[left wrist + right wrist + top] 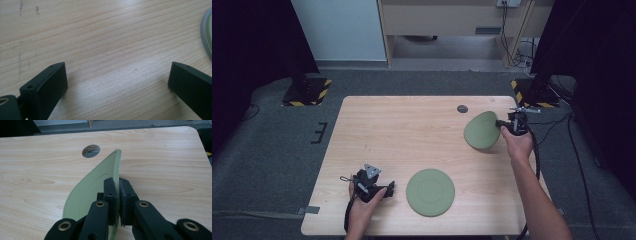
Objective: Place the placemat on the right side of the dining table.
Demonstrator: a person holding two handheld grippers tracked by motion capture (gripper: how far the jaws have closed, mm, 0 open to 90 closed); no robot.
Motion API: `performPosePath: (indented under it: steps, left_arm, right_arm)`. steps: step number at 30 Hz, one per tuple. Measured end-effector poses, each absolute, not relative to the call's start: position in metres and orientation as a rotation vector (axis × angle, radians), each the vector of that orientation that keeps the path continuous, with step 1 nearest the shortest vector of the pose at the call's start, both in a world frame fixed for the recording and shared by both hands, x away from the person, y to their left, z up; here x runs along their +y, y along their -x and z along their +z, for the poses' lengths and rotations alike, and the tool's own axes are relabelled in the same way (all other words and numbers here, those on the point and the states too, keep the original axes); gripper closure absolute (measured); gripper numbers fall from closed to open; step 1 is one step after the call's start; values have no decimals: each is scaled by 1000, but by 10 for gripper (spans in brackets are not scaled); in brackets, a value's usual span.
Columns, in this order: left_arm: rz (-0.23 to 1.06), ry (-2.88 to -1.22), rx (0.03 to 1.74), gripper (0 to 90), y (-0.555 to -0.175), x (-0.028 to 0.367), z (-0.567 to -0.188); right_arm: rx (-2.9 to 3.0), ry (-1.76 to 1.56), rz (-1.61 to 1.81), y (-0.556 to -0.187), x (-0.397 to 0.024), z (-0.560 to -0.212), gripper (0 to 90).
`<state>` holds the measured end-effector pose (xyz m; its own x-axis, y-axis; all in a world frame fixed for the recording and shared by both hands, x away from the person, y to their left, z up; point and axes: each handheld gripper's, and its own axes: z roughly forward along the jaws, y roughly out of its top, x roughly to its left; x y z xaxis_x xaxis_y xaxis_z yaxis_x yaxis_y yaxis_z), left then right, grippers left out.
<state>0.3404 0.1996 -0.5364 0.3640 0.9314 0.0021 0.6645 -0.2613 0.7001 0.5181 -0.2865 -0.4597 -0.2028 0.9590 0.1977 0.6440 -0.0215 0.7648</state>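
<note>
In the left gripper view, the second green plate (208, 37) is cut off by the right picture edge; a curved strip of rim remains. The bases of the left gripper (117, 82) run off the bottom edge. In the right gripper view, the held green plate (92, 192) has its near portion hidden behind the right gripper (118, 192) (rim clamped between the pads). In the high view, the small dark disc (462, 108) at the far table edge is too small to identify.

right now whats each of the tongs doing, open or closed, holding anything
left tongs: open, holding nothing, low over the bare table.
right tongs: closed on the rim of a green plate, held on edge.
</note>
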Motion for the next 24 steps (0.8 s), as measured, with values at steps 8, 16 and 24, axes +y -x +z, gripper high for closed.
performPosePath:
  steps: [8,16,24]
  left_arm:
    - [564,-2021,1376,17,-340,200,-536]
    - [564,-2021,1375,14,-341,200,-536]
    - [564,-2022,1375,12,-341,199,-536]
  right_arm:
    - [1871,-1695,1060,-522,-292,-468,858]
    - [1877,-1719,1039,-527,-299,-478,858]
    - [1887,-1755,1012,-532,-306,-491,858]
